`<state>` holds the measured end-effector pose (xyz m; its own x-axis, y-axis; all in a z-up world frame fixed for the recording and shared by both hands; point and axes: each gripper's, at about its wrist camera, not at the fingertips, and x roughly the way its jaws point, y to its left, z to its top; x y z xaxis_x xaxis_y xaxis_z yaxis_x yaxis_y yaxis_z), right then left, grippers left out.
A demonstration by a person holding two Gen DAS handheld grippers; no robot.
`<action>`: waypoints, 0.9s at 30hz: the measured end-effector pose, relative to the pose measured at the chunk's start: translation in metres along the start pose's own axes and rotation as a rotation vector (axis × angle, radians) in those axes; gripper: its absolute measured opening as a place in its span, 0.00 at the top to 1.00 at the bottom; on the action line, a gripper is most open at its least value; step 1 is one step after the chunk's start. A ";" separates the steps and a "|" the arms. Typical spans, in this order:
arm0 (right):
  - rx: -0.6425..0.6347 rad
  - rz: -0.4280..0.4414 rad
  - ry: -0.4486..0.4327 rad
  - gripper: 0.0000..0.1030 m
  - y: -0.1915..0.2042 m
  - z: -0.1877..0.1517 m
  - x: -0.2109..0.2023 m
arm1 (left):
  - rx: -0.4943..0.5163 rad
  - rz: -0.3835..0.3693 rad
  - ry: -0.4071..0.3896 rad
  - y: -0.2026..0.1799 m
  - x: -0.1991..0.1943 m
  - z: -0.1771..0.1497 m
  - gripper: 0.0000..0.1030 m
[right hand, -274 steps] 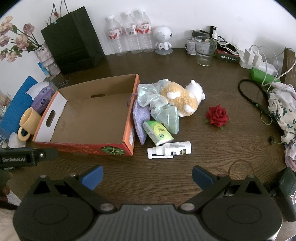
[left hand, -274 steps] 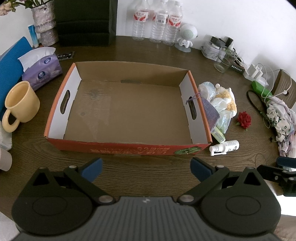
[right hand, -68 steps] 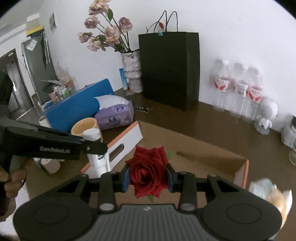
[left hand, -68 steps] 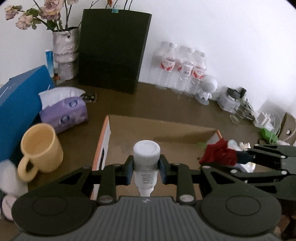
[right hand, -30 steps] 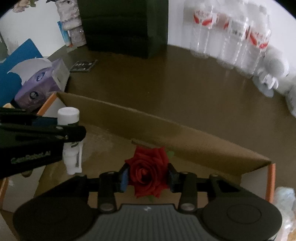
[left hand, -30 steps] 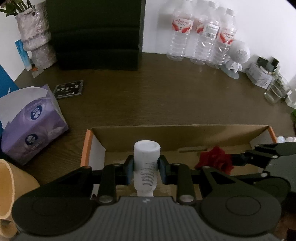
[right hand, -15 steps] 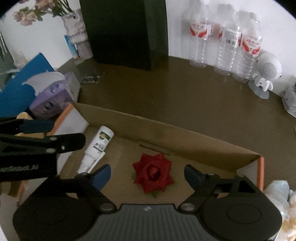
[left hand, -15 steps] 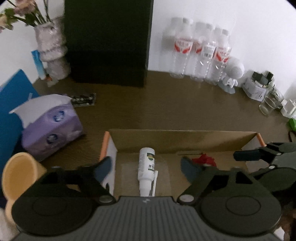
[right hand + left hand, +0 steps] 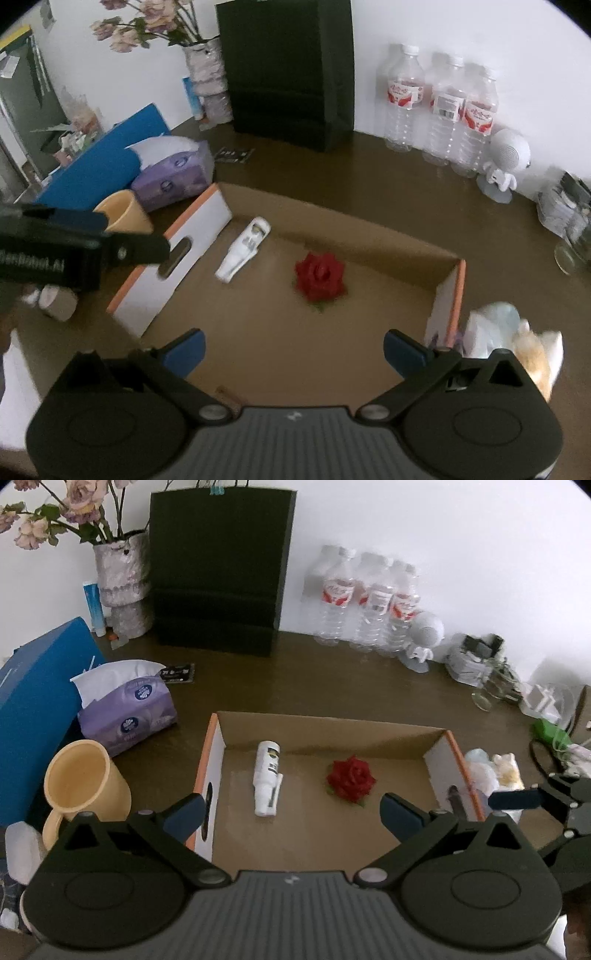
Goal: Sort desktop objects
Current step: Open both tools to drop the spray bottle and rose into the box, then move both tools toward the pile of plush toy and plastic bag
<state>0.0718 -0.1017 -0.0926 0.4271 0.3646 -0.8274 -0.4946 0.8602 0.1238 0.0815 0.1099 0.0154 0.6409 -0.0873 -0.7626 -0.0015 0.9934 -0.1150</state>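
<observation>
Cardboard box (image 9: pixel 436 760), orange-rimmed, sits on the brown counter (image 9: pixel 332 679); inside lie the white spray bottle (image 9: pixel 267 775) near the left wall and the red rose (image 9: pixel 351 778) beside it, apart, with bare floor all round them. Left tongs (image 9: pixel 291 808) hang above the near edge, jaws opening, nothing between. Right tongs (image 9: pixel 293 347) likewise spreading, empty, rose ahead. Yellow mug (image 9: pixel 83 790) stands just outside the box.

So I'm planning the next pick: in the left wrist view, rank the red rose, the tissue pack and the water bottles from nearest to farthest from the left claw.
1. Red rose, in the cardboard box, ahead of the left claw.
2. Tissue pack, outside the box, far left.
3. Water bottles, against the back wall.
</observation>
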 end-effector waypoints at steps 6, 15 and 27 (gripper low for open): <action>0.029 0.017 0.019 0.00 -0.003 -0.033 -0.032 | -0.012 -0.050 0.035 -0.012 -0.020 -0.019 0.00; 0.138 -0.058 0.074 0.00 -0.028 -0.083 -0.061 | -0.003 -0.103 0.109 -0.037 -0.020 -0.048 0.00; 0.322 -0.140 0.119 0.00 -0.065 -0.140 -0.081 | 0.102 -0.175 0.146 -0.087 -0.012 -0.058 0.00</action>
<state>-0.0368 -0.2367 -0.1104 0.3736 0.2073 -0.9041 -0.1655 0.9740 0.1550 0.0293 0.0205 -0.0019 0.5065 -0.2611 -0.8217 0.1821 0.9639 -0.1941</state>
